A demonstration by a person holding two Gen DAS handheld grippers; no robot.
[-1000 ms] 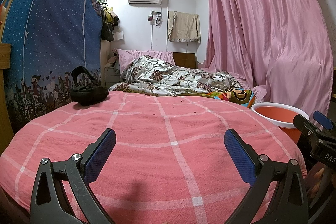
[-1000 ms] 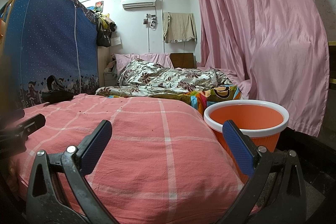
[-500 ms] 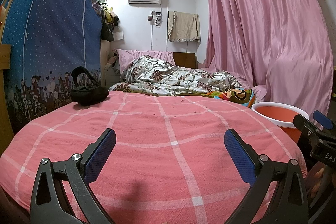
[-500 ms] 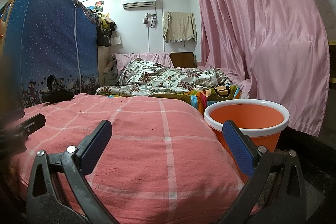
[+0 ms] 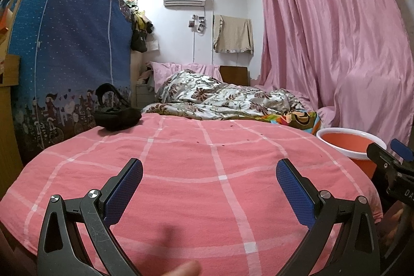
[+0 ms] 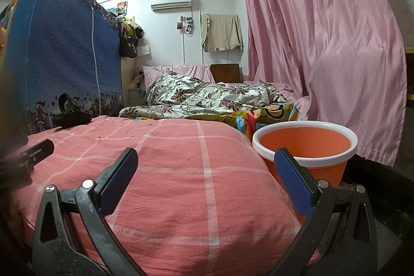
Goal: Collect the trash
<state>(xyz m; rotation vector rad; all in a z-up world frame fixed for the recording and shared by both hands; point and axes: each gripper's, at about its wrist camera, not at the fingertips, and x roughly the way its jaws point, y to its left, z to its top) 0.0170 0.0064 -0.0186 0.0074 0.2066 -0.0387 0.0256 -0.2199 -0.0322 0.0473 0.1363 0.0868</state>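
Nearest, left gripper [image 5: 209, 180] with jaws spread wide and nothing between the blue pads; right gripper [image 6: 205, 167] likewise wide apart and empty, hovering low over the near end of the bed

Under both, pink checked bedspread [image 5: 181, 172], soft and wrinkled. Scattered across its middle and far part, tiny dark red specks [image 5: 198, 142], seen too from the right wrist [image 6: 189, 159]; too small to tell what they are, though probably the trash meant by the task. No larger litter anywhere on the cover

Just off the right edge of the bed, orange bin [image 6: 305, 144] with a white rim, upright, seemingly empty, near the right gripper and so the likely drop point

Further back on the left side of the bedspread, black bag [image 5: 116, 117] with a looped strap; more a belonging than rubbish. Beyond it, rumpled floral quilt [image 5: 220, 100], then pink curtain [image 5: 336, 56] to the right and blue fabric wardrobe [image 5: 72, 56] to the left

Handling, as a judgement: specks likely near weightless and crumbly, hard to pinch singly between flat pads. Best taken with pad tips pressed lightly into the cloth on either side of one speck, closing gently; risk of grabbing a fold of fabric instead, or of crushing the bit
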